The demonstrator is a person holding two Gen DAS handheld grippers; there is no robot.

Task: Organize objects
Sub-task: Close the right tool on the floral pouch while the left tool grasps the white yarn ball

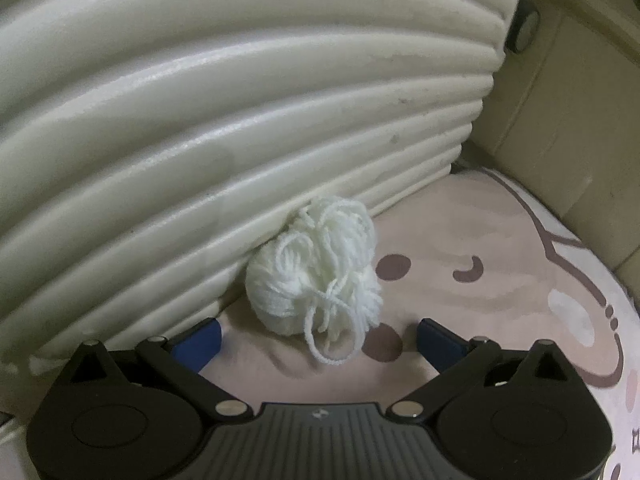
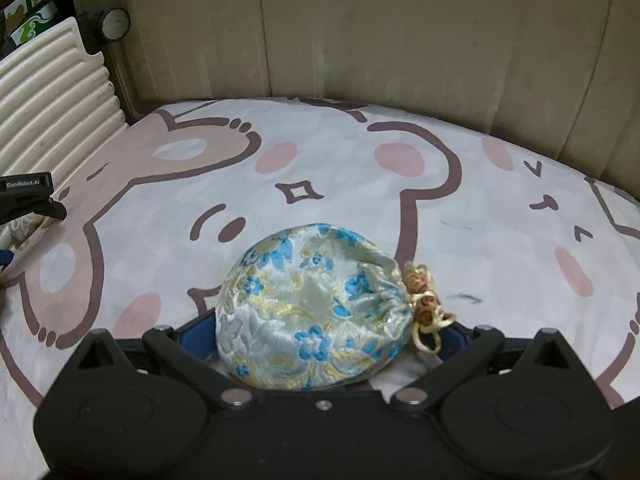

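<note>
- A ball of white yarn sat in the lower middle of the left wrist picture, on a pink sheet with brown cartoon drawings.
- The yarn leaned against a big cream ribbed board that filled the upper left of the frame. A loose loop of yarn hung down at the front.
- The left gripper had its blue fingers spread wide, with nothing held. The yarn was just in front of the gap between them.
- In the right wrist picture, a small shiny pouch with blue and yellow flowers sat in the lower middle.
- The pouch had a cream cord with brown beads at its right side.
- The right gripper had its fingers on both sides of the pouch. I could not tell if they squeezed it.
- The pouch sat over a bed sheet with cartoon bears, and a tan headboard stood across the top.
</note>
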